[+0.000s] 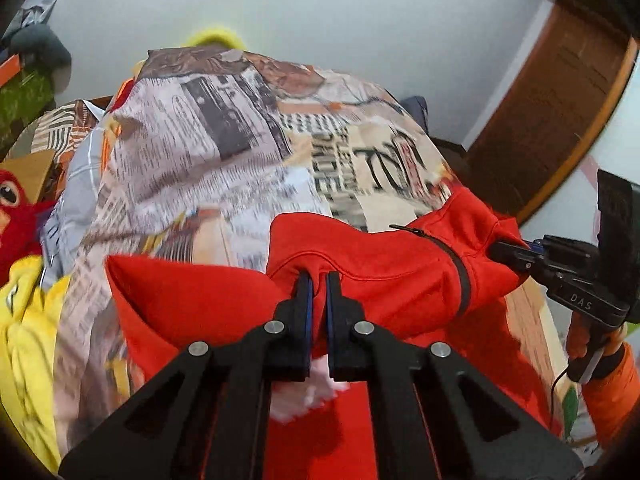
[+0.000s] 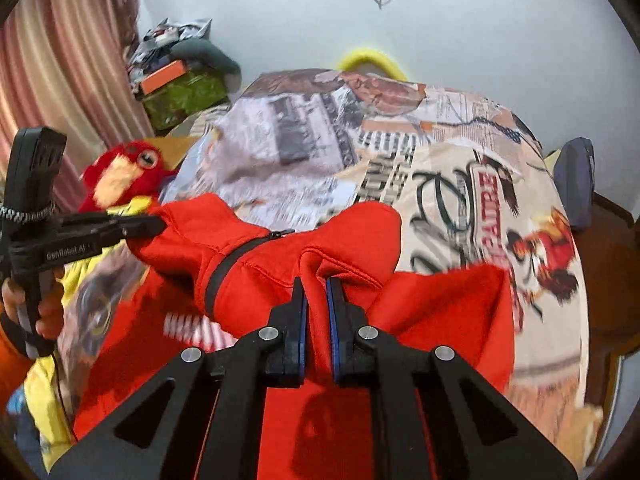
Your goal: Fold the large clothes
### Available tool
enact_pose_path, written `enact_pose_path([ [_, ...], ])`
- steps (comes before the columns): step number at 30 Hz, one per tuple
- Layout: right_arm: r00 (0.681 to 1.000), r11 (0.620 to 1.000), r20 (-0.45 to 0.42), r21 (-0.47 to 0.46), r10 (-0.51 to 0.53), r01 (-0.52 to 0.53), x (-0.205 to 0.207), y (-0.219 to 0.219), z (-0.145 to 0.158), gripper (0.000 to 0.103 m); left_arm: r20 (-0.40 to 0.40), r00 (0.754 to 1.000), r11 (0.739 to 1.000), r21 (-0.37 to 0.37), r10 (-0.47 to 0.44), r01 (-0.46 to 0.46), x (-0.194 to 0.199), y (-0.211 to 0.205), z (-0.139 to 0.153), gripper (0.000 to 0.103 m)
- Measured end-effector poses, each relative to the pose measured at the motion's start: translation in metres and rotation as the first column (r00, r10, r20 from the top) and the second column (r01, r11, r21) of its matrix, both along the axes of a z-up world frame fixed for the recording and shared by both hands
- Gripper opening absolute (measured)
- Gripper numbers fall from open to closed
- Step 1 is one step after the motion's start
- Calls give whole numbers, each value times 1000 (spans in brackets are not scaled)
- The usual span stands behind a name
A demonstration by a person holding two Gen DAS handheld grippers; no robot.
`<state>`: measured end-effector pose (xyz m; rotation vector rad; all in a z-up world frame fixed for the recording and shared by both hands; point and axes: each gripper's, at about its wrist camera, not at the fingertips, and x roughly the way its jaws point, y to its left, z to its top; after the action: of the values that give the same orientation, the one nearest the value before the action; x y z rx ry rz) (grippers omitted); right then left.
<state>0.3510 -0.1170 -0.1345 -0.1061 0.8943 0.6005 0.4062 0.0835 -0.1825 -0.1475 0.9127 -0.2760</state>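
A red zip-up garment (image 1: 380,264) with a dark zipper hangs stretched between my two grippers over a bed with a newspaper-print cover (image 1: 208,152). My left gripper (image 1: 319,280) is shut on a fold of the red fabric. My right gripper (image 2: 317,286) is shut on another fold of the same garment (image 2: 280,264). The right gripper shows in the left wrist view (image 1: 504,249) pinching the garment's right end. The left gripper shows in the right wrist view (image 2: 160,224) pinching its left end.
A red plush bird (image 2: 120,176) and yellow cloth (image 1: 24,320) lie at the bed's left side. Boxes and clutter (image 2: 180,76) stand by a pink curtain (image 2: 60,60). A wooden door frame (image 1: 560,100) is at the right. A dark blue cloth (image 2: 580,176) lies at the bed's right edge.
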Motion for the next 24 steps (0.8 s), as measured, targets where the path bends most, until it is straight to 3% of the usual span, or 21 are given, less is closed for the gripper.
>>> enact_pose_path([
  [7, 996, 999, -91, -40, -13, 9, -61, -15, -38, 6, -107, 994, 1000, 20, -14, 16, -76, -15, -44, 4],
  [13, 983, 995, -169, -85, -67, 53, -88, -34, -71, 6, -243, 970, 999, 39, -3, 13, -125, -11, -99, 4],
  [18, 977, 991, -184, -100, -105, 88, -101, -52, -72, 6, -242, 970, 998, 55, 9, 5, -150, 0, -96, 5],
  [24, 991, 995, -105, -70, -82, 75, -117, -57, -34, 6, -143, 988, 995, 82, 61, -50, -158, 27, -54, 22],
])
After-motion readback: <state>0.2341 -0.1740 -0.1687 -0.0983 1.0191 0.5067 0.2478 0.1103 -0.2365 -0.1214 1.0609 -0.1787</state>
